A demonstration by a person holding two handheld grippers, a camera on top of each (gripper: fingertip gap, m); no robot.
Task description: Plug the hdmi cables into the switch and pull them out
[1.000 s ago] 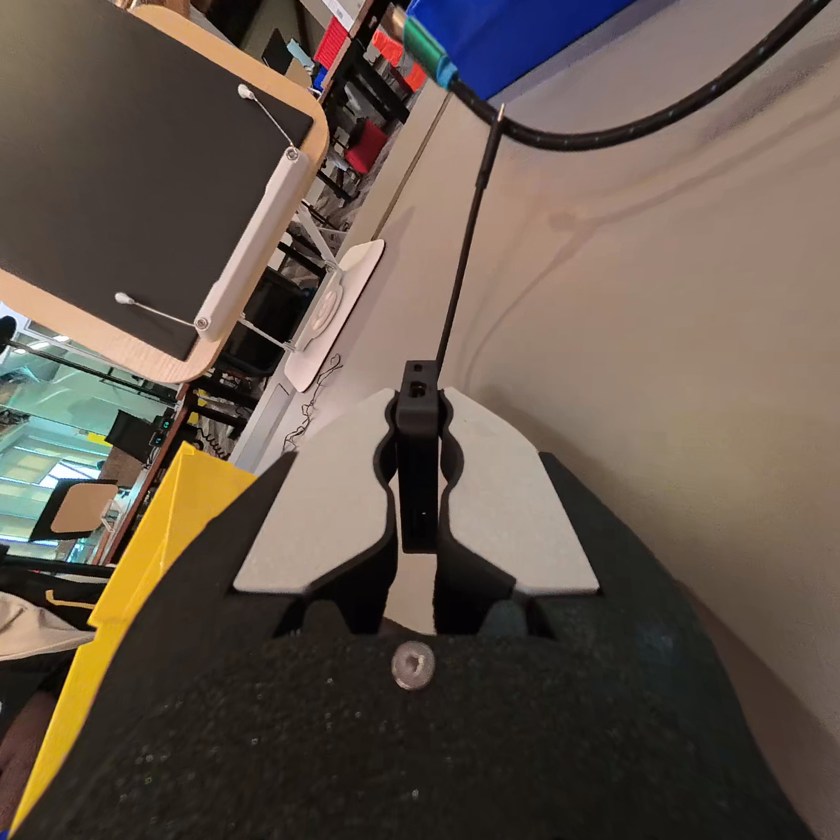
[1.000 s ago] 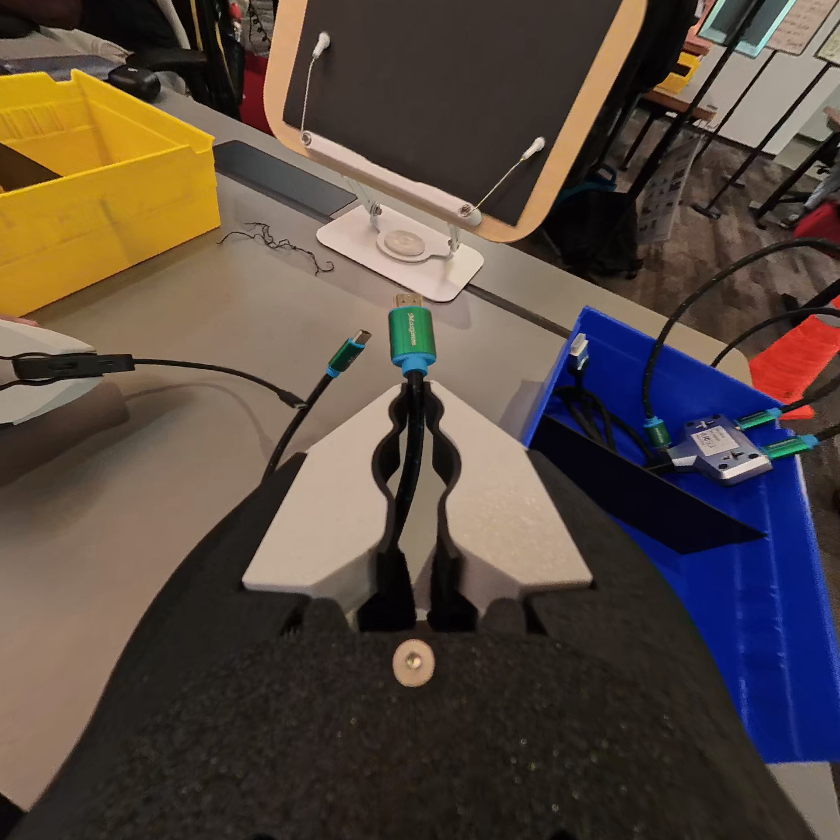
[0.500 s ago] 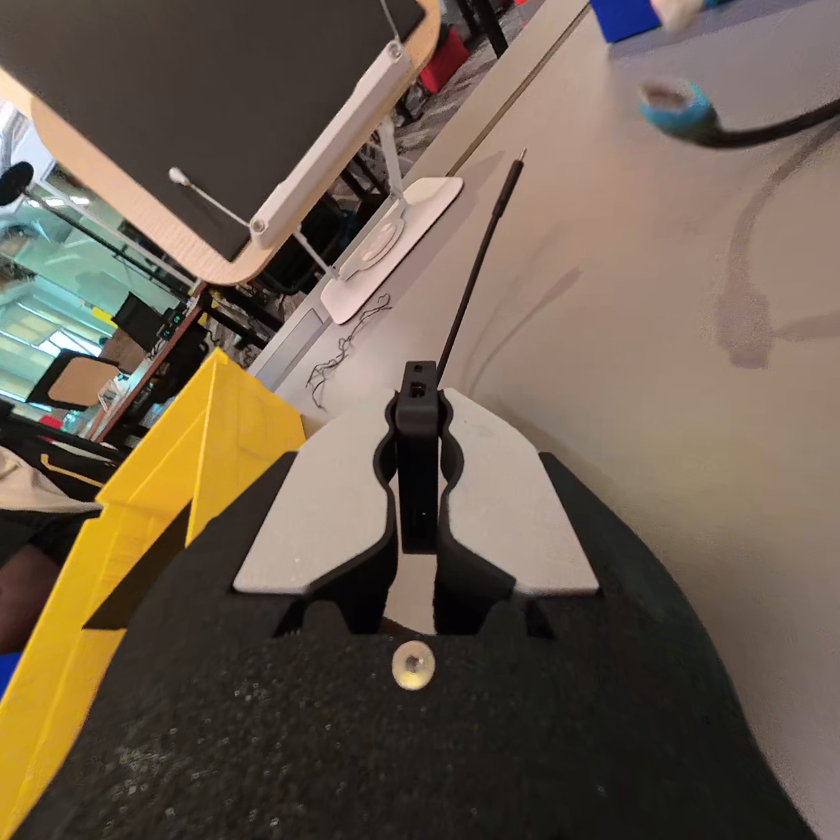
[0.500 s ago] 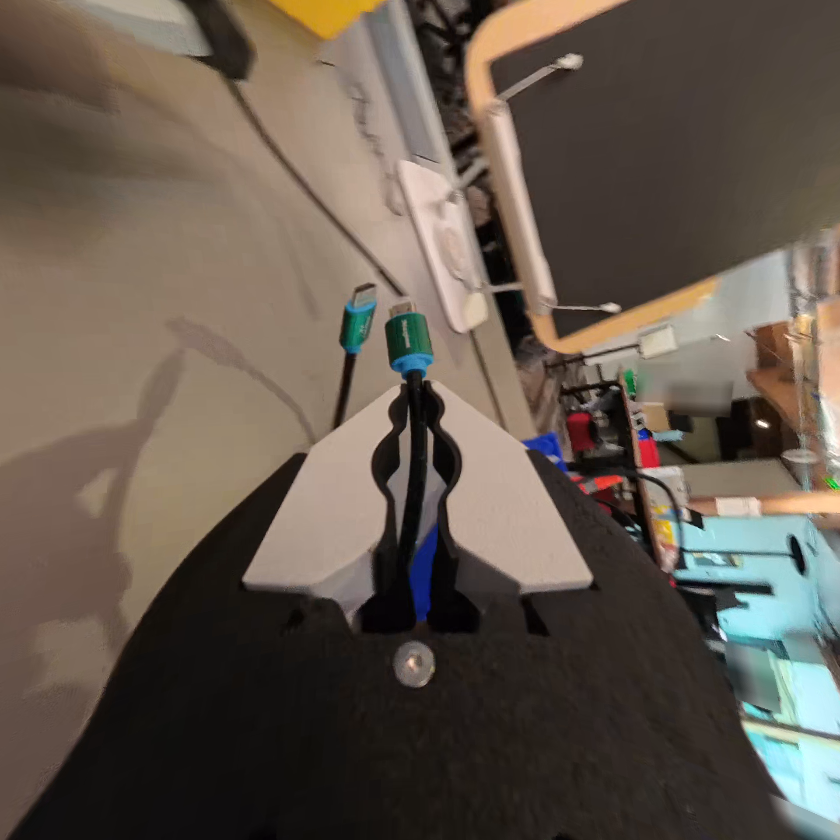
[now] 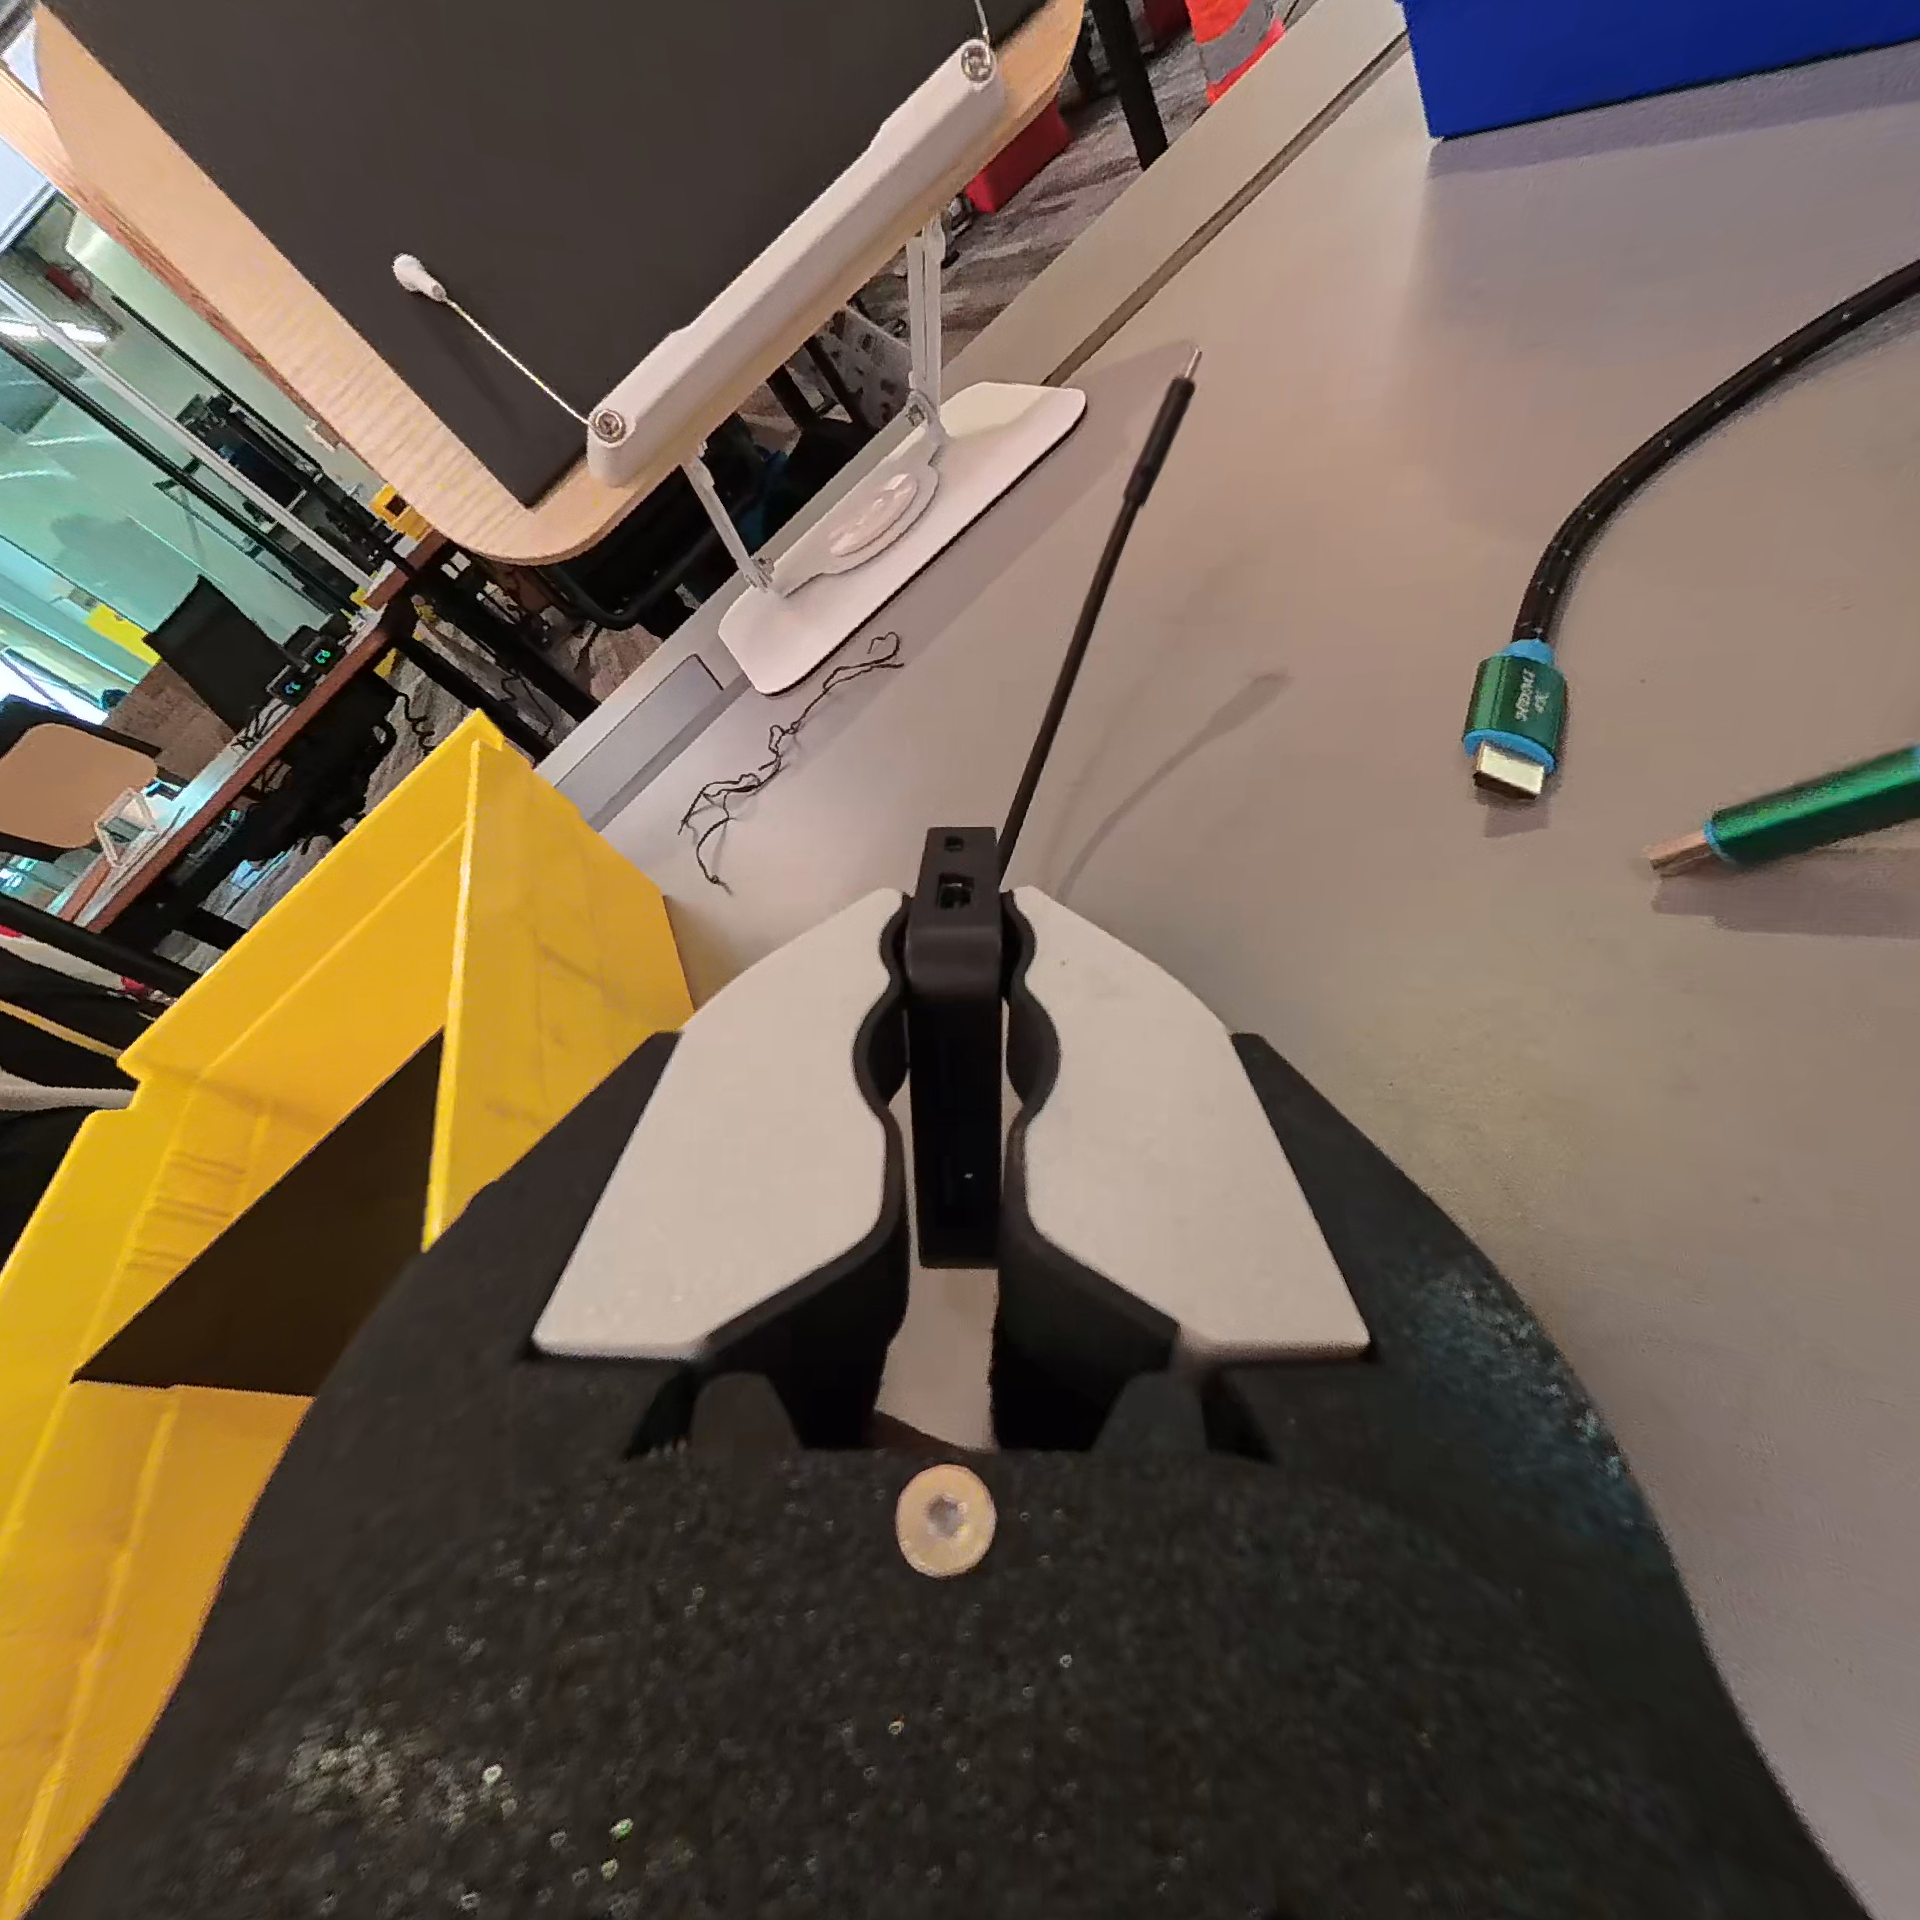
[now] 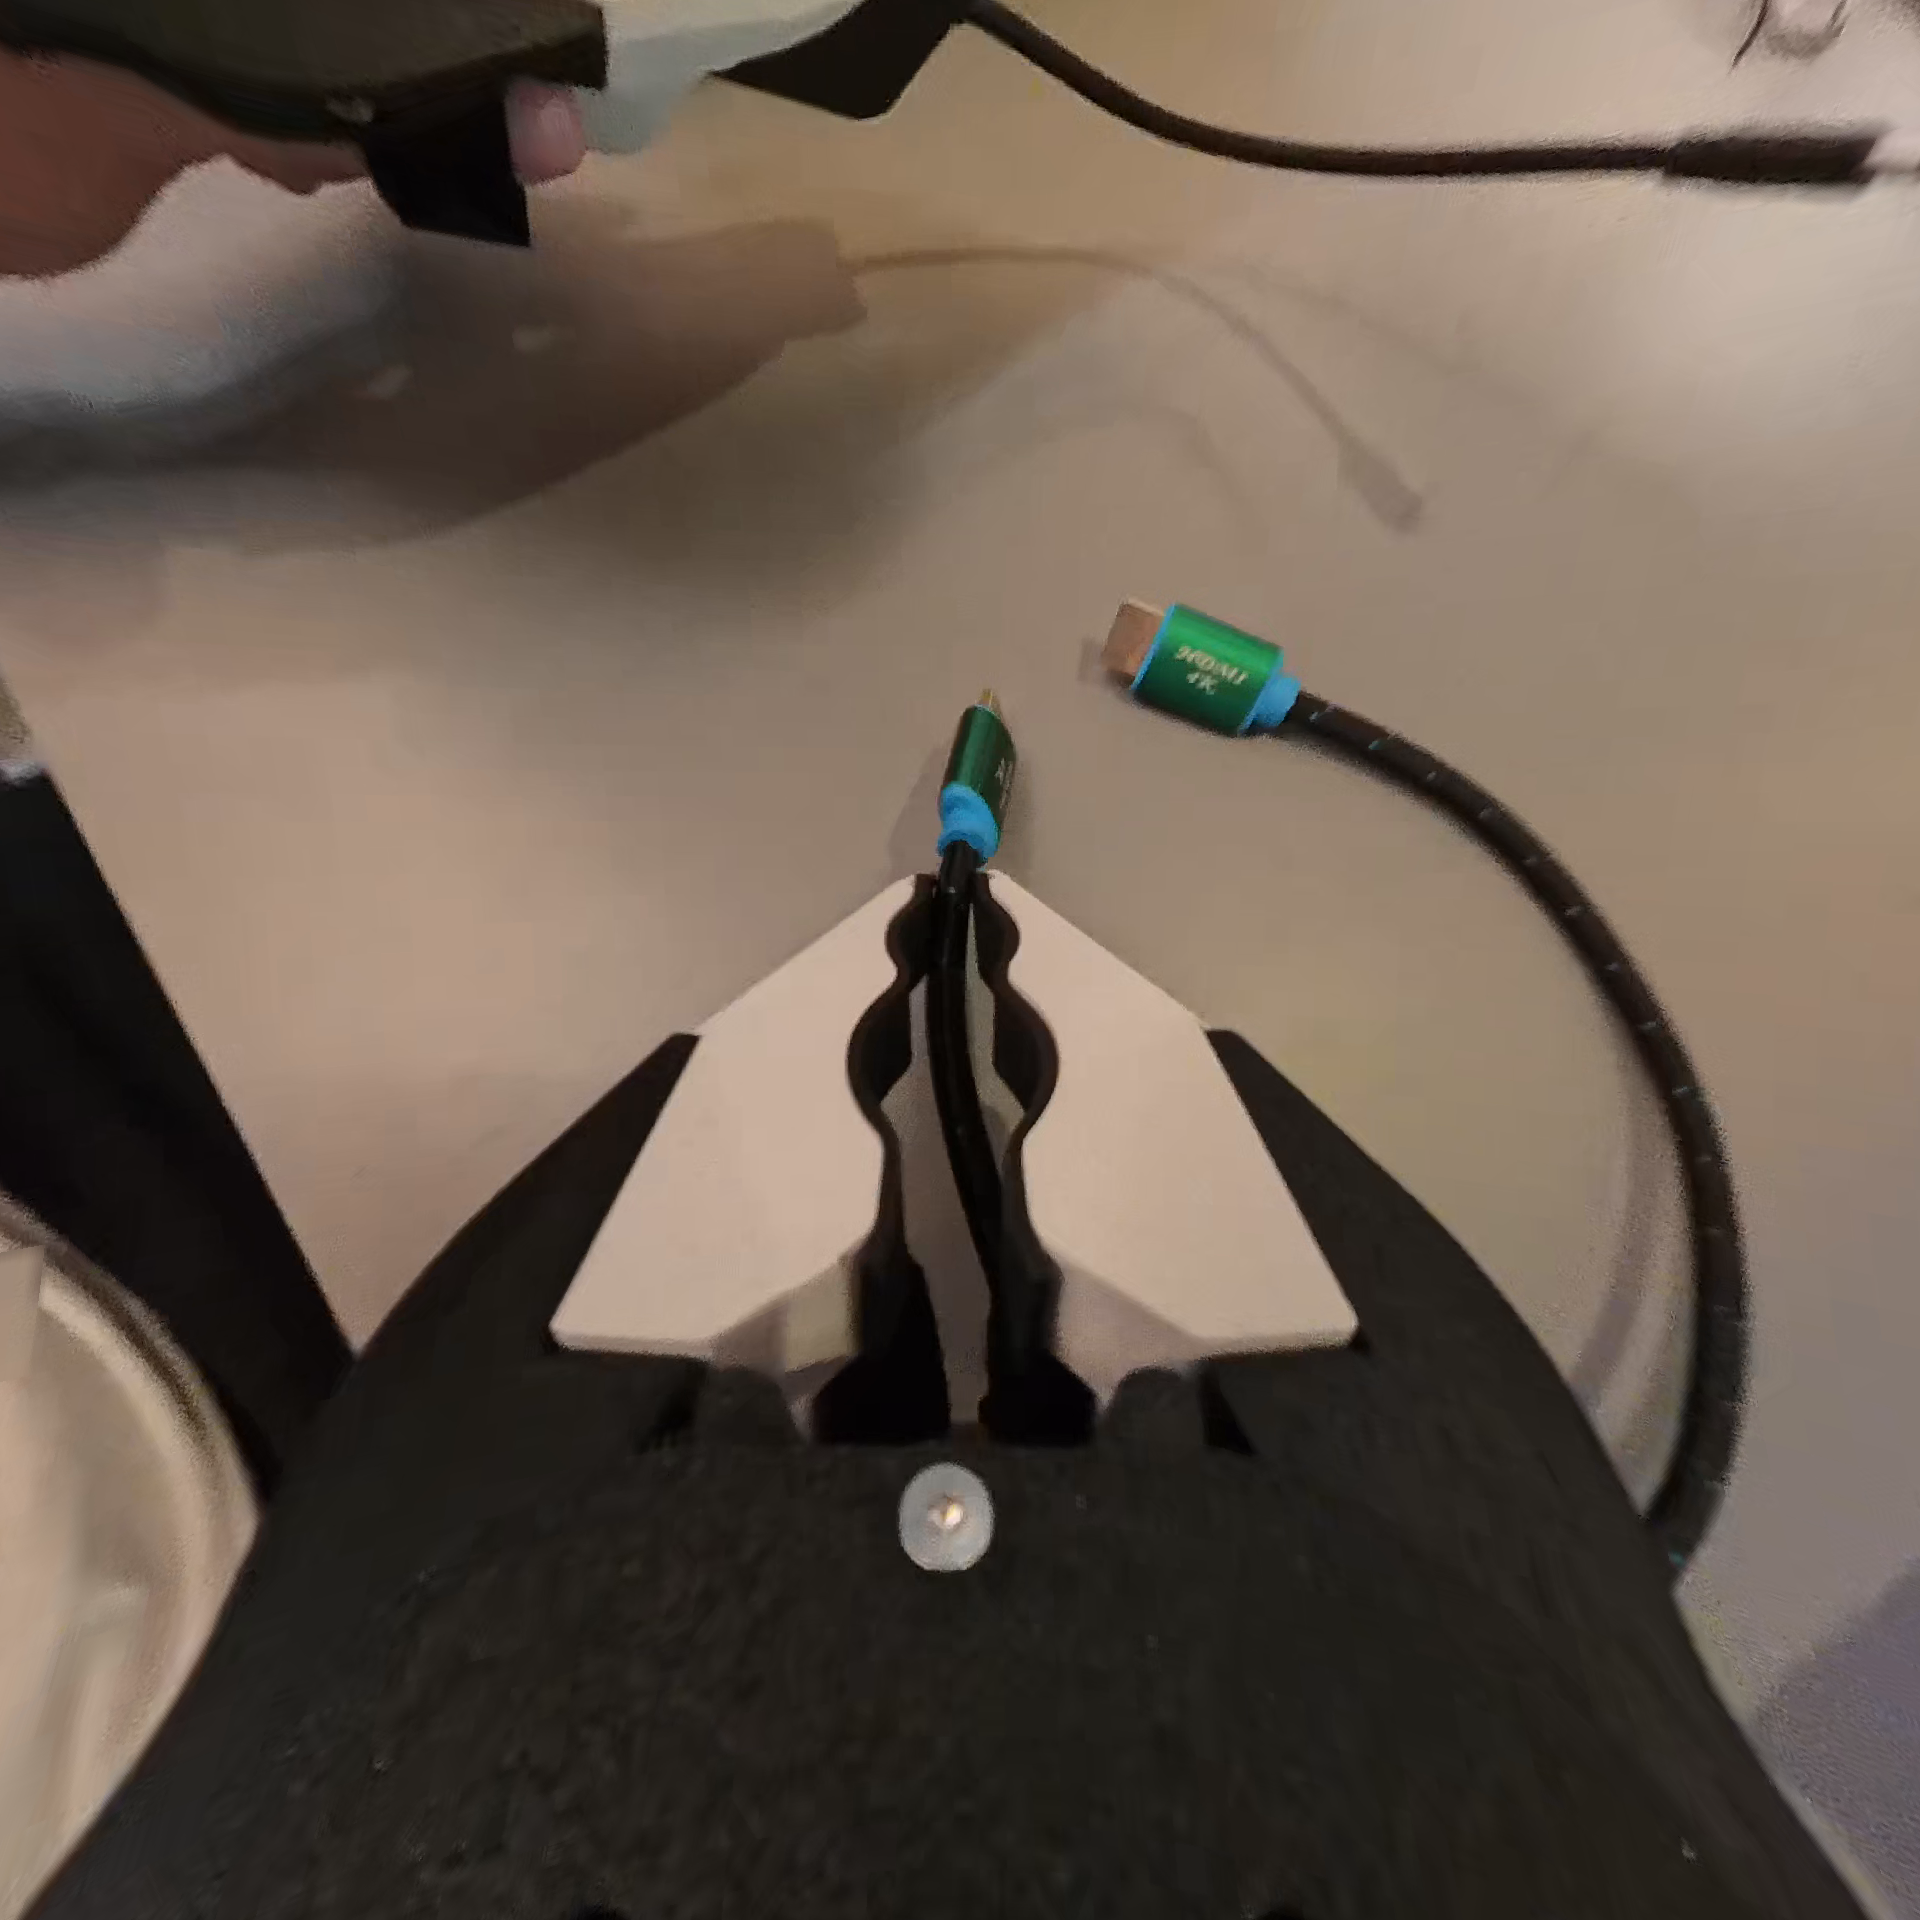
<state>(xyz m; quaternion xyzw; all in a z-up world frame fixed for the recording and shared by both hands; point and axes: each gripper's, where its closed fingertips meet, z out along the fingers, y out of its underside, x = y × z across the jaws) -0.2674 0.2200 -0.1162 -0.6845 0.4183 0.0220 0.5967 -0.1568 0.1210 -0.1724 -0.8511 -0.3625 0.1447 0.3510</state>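
Observation:
My left gripper is shut on a small black switch box, held edge-on above the grey table. The box's thin black lead sticks out ahead. My right gripper is shut on a black HDMI cable just behind its green plug, which points down close to the table. That plug shows blurred in the left wrist view. A second green HDMI plug with a braided cable lies loose on the table beside it, also in the left wrist view.
A yellow bin stands to the left of my left gripper. A black board on a white stand is behind it, with a tangle of black thread near its base. A blue bin is at the far right. Across from one pair of fingers to the other is roughly 15 centimeters. To the tangle of black thread: left tips about 25 centimeters, right tips about 35 centimeters.
My right gripper has swung round and tipped down toward the table, bringing its plug beside the loose plug. My left gripper has turned, still gripping the switch box.

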